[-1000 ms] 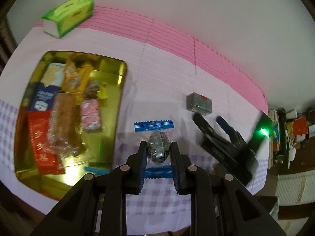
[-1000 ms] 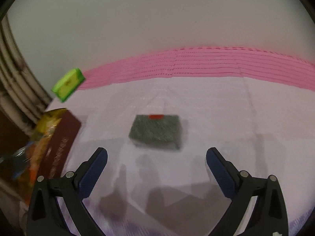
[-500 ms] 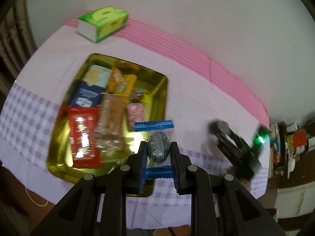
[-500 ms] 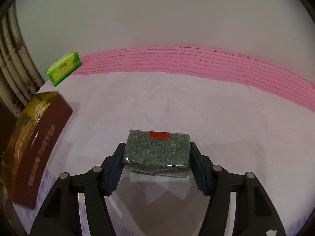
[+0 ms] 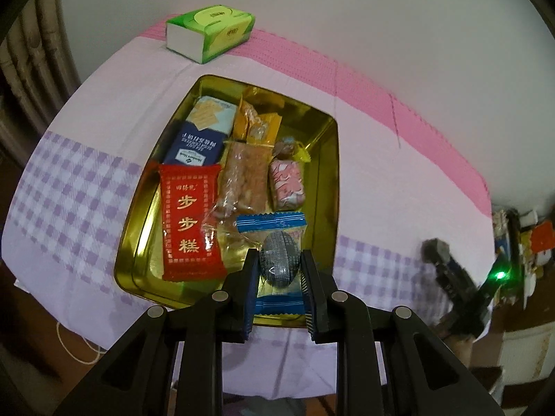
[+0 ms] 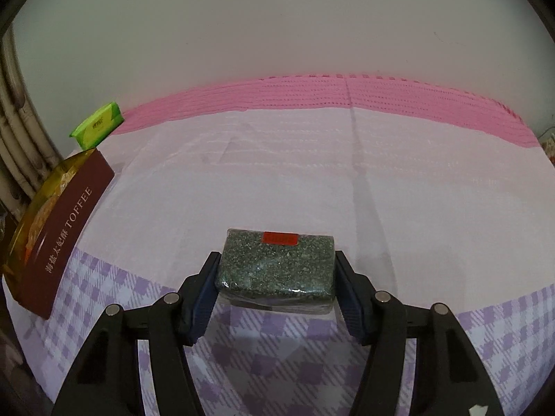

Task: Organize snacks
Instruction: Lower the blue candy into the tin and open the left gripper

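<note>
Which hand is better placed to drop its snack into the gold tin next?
Left. The left gripper holds the blue-ended candy right over the gold tin; the right gripper grips the dark green block above bare tablecloth.

The red snack packet [image 5: 190, 222] in the gold tray [image 5: 333, 187] bears three gold characters, 步步糕. The maroon panel of the tray lid [image 6: 59, 239] reads "TOFFEE" after a line of Chinese characters. Print on the blue packet [image 5: 194, 145] is illegible.
</note>
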